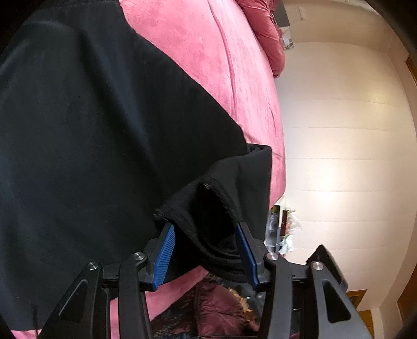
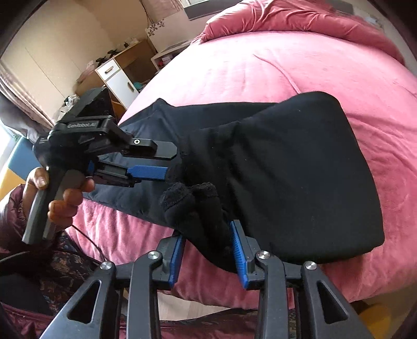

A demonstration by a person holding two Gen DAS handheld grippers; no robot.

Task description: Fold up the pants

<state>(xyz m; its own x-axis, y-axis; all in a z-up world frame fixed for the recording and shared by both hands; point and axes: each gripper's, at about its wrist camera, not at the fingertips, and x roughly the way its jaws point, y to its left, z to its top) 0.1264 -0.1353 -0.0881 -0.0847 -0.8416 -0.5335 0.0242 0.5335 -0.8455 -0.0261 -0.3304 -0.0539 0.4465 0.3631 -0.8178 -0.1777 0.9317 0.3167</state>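
Black linkage arms of each gripper fill the lower edge of both wrist views. Beyond them, findings run from largest item down.

Bed: a pink plush cover (image 2: pixel 299 67) spans most of both views, with a bunched darker pink duvet (image 2: pixel 299 18) at its far end.

Pants: the black pants (image 2: pixel 299 161) lie across the pink cover near its close edge, doubled over into a broad bulk on the right side of the right wrist view, with a flatter portion running left beneath the other tool. In the left wrist view the same garment (image 1: pixel 91 130) covers the left half of the frame.

Furniture: a white and wood cabinet (image 2: pixel 117 75) stands against the cream wall beyond the bed.

Left gripper (image 1: pixel 206 250): blue pads set apart, with a thick fold of pants hem lying between them. Whether the pads press the cloth cannot be told. In the right wrist view this tool (image 2: pixel 156 172) is seen side-on, its tip meeting the fabric edge, handle held in the person's left hand (image 2: pixel 60 198).

Right gripper (image 2: pixel 208 250): blue pads apart, a bunched lump of black cloth sitting between them; contact on both sides cannot be confirmed.
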